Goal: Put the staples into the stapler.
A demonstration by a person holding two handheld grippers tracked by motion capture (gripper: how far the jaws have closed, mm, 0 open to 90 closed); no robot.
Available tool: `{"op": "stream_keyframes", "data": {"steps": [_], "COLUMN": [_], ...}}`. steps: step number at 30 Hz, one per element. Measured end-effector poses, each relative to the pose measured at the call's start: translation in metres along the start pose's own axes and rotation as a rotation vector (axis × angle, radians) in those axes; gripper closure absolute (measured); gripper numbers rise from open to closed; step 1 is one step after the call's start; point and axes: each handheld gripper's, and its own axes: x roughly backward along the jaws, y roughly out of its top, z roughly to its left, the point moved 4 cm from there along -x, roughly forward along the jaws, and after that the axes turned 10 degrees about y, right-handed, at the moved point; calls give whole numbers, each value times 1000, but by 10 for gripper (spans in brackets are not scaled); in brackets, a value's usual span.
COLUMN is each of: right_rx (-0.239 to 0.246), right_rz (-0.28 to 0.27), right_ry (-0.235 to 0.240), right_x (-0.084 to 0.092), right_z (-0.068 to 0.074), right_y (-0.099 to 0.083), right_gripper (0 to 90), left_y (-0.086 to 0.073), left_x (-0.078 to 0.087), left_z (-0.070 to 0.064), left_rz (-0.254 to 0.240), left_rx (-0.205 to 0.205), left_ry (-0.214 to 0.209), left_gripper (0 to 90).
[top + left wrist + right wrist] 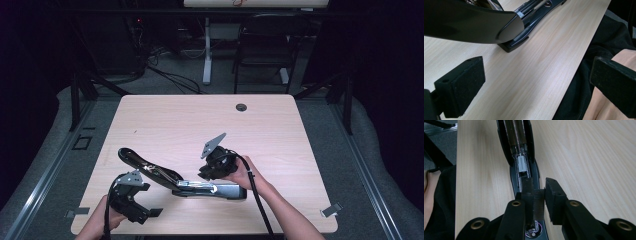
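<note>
Black and long, lying open across the near middle of the pale wooden table: a heavy stapler, base pointing right, cover swung up and back toward the near left. Seen along the right gripper, jaws drawn almost together and pinching what looks like a grey ribbed staple strip, held upright directly above the open magazine channel, near its right-hand end. Off at the near left edge, left gripper spread wide, nothing between its pads, hovering just beside the raised cover without touching it.

Judged as loading staples into the magazine. To do it well:

- Line the strip up with the channel before lowering; looks roughly parallel now, though hard to tell whether it sits exactly centred between the rails.
- Lower gently and straight, legs down, keeping the strip level so neither end catches a rail.
- Keep the pinch light but steady; too hard risks snapping the strip into pieces, too loose lets it tip.
- Release only once seated flat in the channel, then lift clear straight up.
- Bring the left claw onto the base if the stapler starts to slide; keep it away from the cover, which could drop shut on the strip.
</note>
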Motion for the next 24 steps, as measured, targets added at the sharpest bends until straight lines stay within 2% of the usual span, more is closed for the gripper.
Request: {"op": "stream_keyframes", "data": {"steps": [1,5,10,21,24], "right_rx": [-5,8,25,21,33], "right_rz": [-12,-4,16,9,24], "right_ry": [10,29,44,74,82], "right_x": [-3,-7,-10,-15,-15], "right_z": [1,3,4,1,1], "right_y": [0,1,0,-4,-5], "right_gripper": [780,780,780,780,780], "left_y": [0,-1,-1,-2,-2], "left_x": [0,0,0,0,0], "left_z": [0,0,0,0,0], "left_rz": [1,5,6,7,9], "left_rx": [0,-1,-1,-2,-2], "left_ry": [0,4,5,5,4], "left_gripper": [0,0,0,0,0]}}
